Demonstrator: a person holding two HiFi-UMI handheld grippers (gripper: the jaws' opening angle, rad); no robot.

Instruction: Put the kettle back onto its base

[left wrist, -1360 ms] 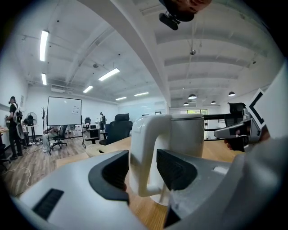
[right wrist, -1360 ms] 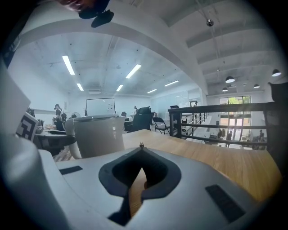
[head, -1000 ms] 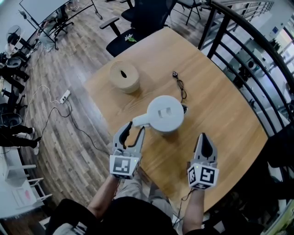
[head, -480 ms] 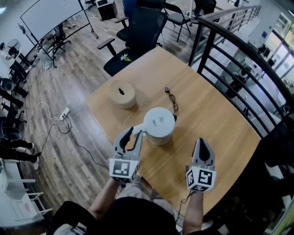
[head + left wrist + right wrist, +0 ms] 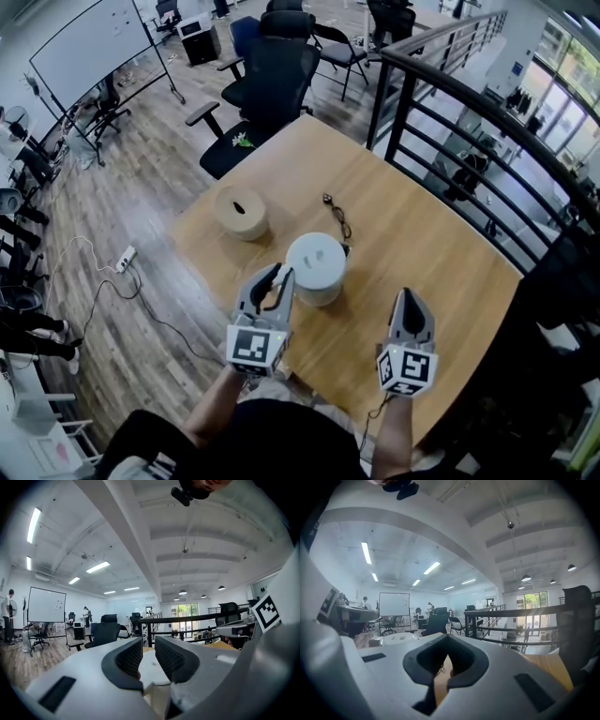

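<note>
The white kettle [image 5: 316, 267] stands upright on the wooden table [image 5: 441, 253], its round lid towards me. I cannot make out its base under it. My left gripper [image 5: 277, 275] hovers just left of the kettle, over the spot where its handle sticks out. The jaws are closing with a gap left and nothing pressed between them. In the left gripper view the kettle's lid [image 5: 149, 670] shows beyond the left gripper [image 5: 148, 644]. My right gripper [image 5: 410, 298] hangs over bare table to the kettle's right, shut and empty. The right gripper view shows the right gripper [image 5: 446, 637] and, at its left, the kettle [image 5: 398, 639].
A round beige container [image 5: 240, 210] sits at the table's far left. A thin black cord [image 5: 336, 214] lies behind the kettle. A black railing [image 5: 450, 122] runs along the right side. Office chairs [image 5: 267, 80] stand beyond the table, and a power strip [image 5: 124, 259] lies on the floor.
The left jaws have narrowed from wide open. Both grippers have lifted above the table, and the kettle has stayed where it stood.
</note>
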